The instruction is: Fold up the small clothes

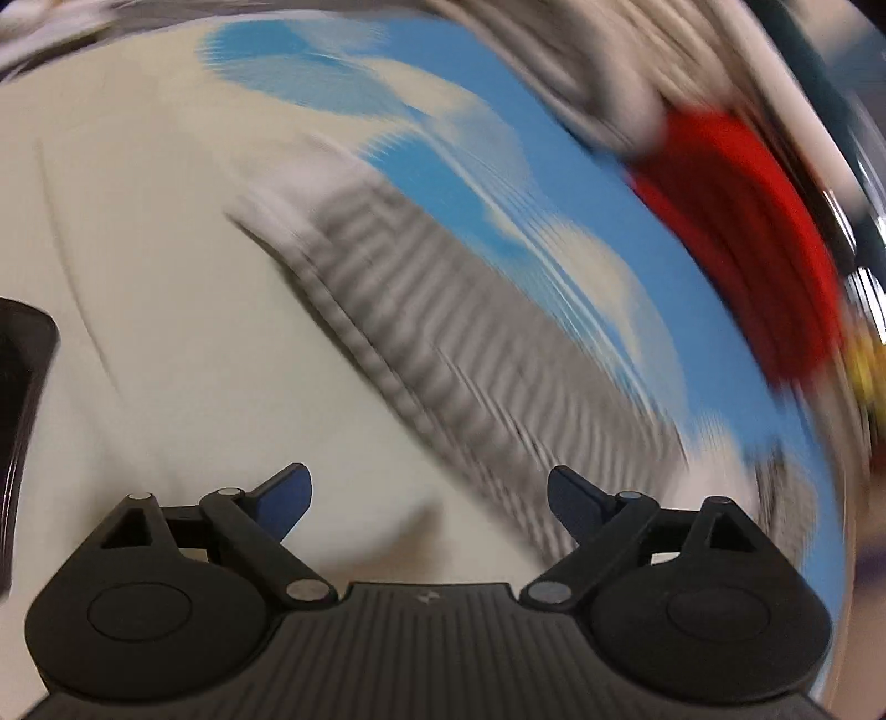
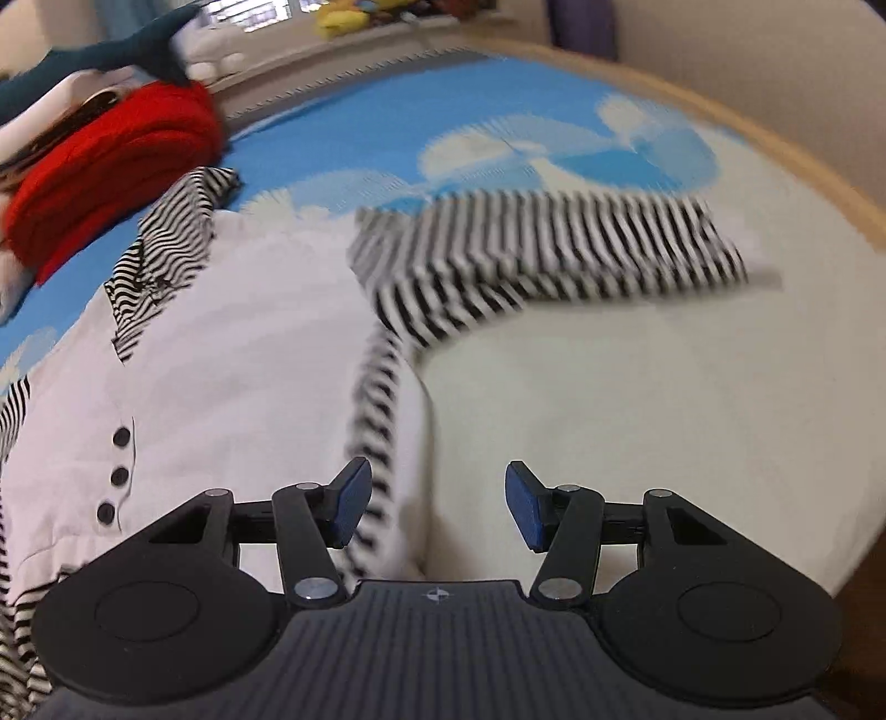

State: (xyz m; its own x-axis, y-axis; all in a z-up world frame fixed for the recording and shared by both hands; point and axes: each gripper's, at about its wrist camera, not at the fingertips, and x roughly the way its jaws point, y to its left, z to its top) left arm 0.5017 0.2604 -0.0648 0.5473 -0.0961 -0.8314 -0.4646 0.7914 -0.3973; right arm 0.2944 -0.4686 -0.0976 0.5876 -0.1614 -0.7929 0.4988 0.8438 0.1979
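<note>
Striped shirt (image 2: 232, 354): white body, black-and-white striped collar and sleeves, three dark buttons (image 2: 119, 476), lying flat on the bedspread (image 2: 387, 127), blue with a white cloud print. Right-wrist view: one striped sleeve (image 2: 548, 238) stretched out sideways across the spread, not folded in. Body looks spread, no fold I can see, so I judge the task barely started on this piece: sleeves in, then body over.

My left gripper (image 1: 429, 498): jaws spread wide, nothing between them, hovering over a striped panel and pale fabric; that view is badly blurred. My right gripper (image 2: 437, 504): jaws half apart, empty, over the striped side seam at the body's edge.

Room: bare pale spread beside the shirt on the sleeve side, good for folding inward. Red folded garment (image 2: 116, 166) sits near the collar, with a soft toy (image 2: 111, 50) behind it; tight there. Bed edge (image 2: 775, 149) curves just beyond the sleeve tip.
</note>
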